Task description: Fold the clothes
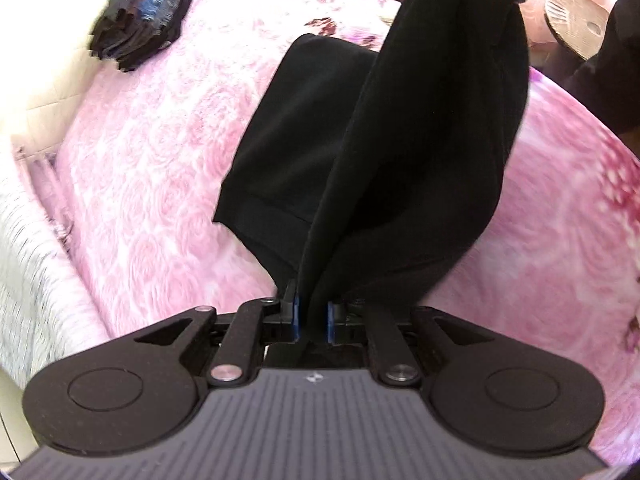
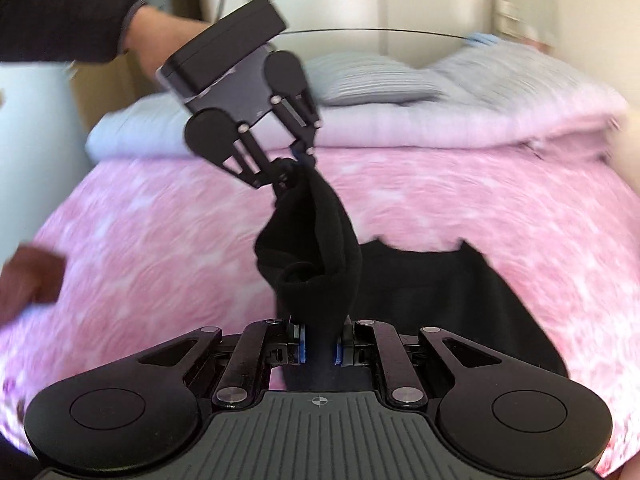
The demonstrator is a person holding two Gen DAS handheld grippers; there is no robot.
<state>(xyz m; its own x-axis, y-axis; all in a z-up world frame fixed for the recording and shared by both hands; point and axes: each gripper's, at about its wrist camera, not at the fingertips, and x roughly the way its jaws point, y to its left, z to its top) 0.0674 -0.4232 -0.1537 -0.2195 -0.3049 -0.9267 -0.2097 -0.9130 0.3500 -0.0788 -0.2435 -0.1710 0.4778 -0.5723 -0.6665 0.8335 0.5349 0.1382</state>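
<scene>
— Black garment [image 1: 420,152], plain and soft. Raised or flat?
— Partly raised above the pink bedspread [image 1: 152,168], bunched in a taut band, hemmed part drooping below. Folded dark pile [image 1: 144,12] lying well apart.

Bright even light, motion blur, fisheye edges

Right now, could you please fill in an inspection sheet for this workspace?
Surface: pink floral bedspread, soft and rumpled.
Job's things: black garment, partly lifted, strung between both tools, the rest lying on the bed.
Clutter: stack of dark folded clothes at the bed's far corner; folded pale bedding along the far edge.
Grippers: left tool shut on the garment; right tool shut on the garment.
Cables: a thin dark line behind the bed, too blurred to identify.
Surroundings: round wooden stool beside the bed; a person's sleeve behind the left tool.
</scene>
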